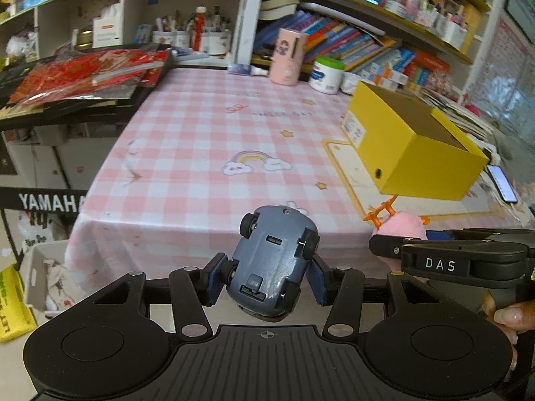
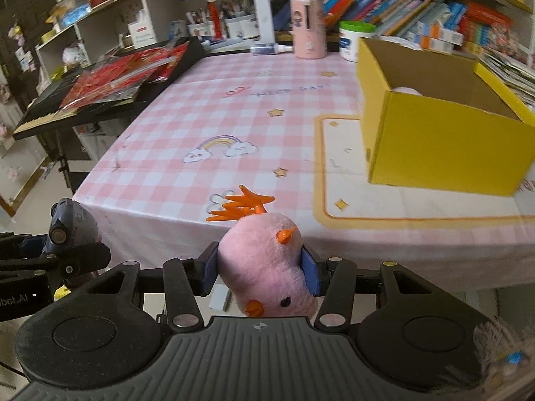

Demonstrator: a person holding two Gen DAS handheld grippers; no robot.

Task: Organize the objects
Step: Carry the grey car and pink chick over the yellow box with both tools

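Note:
My left gripper point(image 1: 267, 275) is shut on a blue toy car point(image 1: 272, 264), held upside down with its wheels up, in front of the table's near edge. My right gripper point(image 2: 260, 272) is shut on a pink plush chick point(image 2: 264, 267) with orange feet, also held upside down at the near edge. The chick point(image 1: 403, 229) shows in the left wrist view to the right of the car. The car point(image 2: 72, 225) shows at the left in the right wrist view. An open yellow cardboard box point(image 1: 414, 143) point(image 2: 444, 127) stands on the table's right side, with something pale inside.
The table has a pink checked cloth point(image 1: 200, 140). A pink cup point(image 1: 287, 56) and a white jar point(image 1: 326, 75) stand at the back edge. A keyboard piled with red packets point(image 1: 77, 80) is at the left. Bookshelves point(image 1: 367, 40) are behind. A phone point(image 1: 501, 183) lies at the right.

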